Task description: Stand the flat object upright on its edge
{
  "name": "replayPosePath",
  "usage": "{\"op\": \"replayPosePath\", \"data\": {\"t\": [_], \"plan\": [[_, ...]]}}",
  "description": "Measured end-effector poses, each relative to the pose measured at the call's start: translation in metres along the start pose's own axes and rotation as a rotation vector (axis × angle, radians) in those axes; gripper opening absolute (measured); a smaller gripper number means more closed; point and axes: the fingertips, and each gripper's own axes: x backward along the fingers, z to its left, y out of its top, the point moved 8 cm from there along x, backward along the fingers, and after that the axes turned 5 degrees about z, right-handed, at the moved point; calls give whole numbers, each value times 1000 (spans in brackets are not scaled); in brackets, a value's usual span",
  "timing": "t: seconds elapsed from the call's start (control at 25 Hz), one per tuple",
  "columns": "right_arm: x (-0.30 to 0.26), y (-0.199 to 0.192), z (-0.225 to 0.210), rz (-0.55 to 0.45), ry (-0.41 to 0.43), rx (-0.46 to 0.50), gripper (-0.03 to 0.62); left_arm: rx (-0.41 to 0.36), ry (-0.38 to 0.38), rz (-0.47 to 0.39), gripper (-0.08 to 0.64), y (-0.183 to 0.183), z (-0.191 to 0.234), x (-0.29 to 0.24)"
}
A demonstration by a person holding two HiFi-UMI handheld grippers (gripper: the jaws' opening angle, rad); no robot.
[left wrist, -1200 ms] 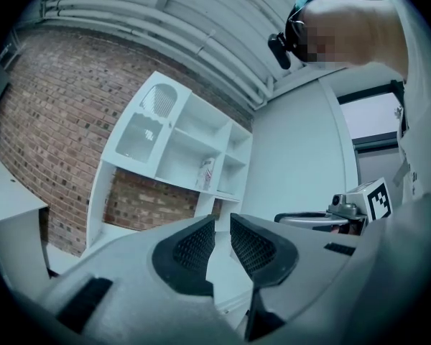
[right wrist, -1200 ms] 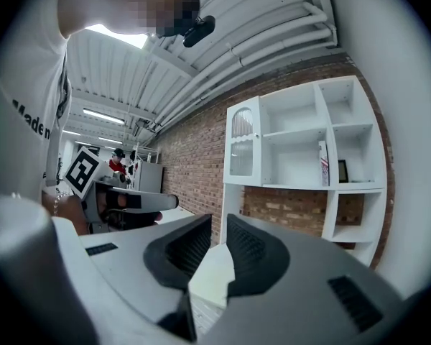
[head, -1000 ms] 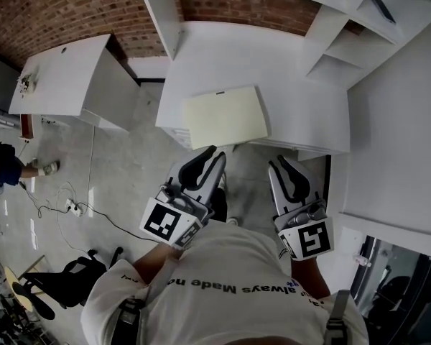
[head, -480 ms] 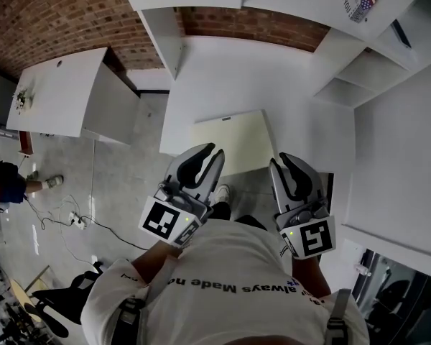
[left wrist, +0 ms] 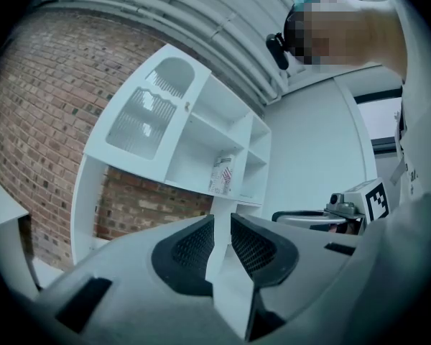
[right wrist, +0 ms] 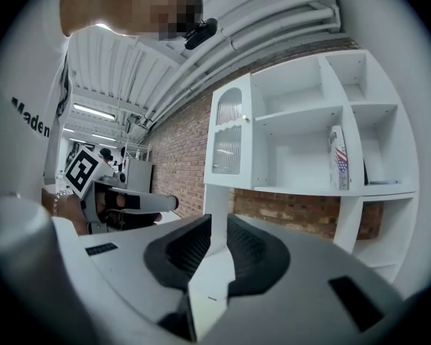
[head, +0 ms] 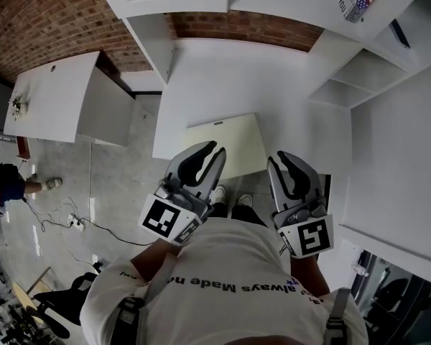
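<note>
1. Pale-yellow flat object [head: 226,146] lies face-down-flat at the near edge of the white table [head: 223,77].
2. Left gripper [head: 214,152] and right gripper [head: 279,159] both have their tongs pressed together on nothing. They hover just near of the sheet, the left tips over its near-left corner; contact cannot be told.
3. To do this well, spread one pair first and pinch the near edge where it meets the table's lip.
4. Tip it up slowly, with the other gripper braced behind as a stop.
5. Let go only once it balances.
</note>
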Motion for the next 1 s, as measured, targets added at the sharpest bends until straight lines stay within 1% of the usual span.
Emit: {"op": "replayPosePath", "data": {"t": [0.08,0.28,0.48,0.52,0.64,0.76,0.92,1.0], "plan": [[3,-2,-7,10,8,3,48,8,0,1,66,0,-5,-6],[8,-3,-20,-3,26,29,48,40,17,13,66,-8,-15,-14],[10,-16,-26,4,23,79,49,55,77,29,69,-22,-14,-14],[11,-21,-25,12,27,89,52,66,87,39,80,-27,-12,-12],[9,-35,-24,36,41,132,76,116,117,76,115,-47,-4,-7],[3,-57,-24,91,51,172,94,188,152,105,141,-75,11,-2],[3,-95,-19,254,115,231,139,308,198,144,193,-113,26,14],[-3,-112,-16,301,137,254,167,360,220,173,215,-134,37,20]]}}
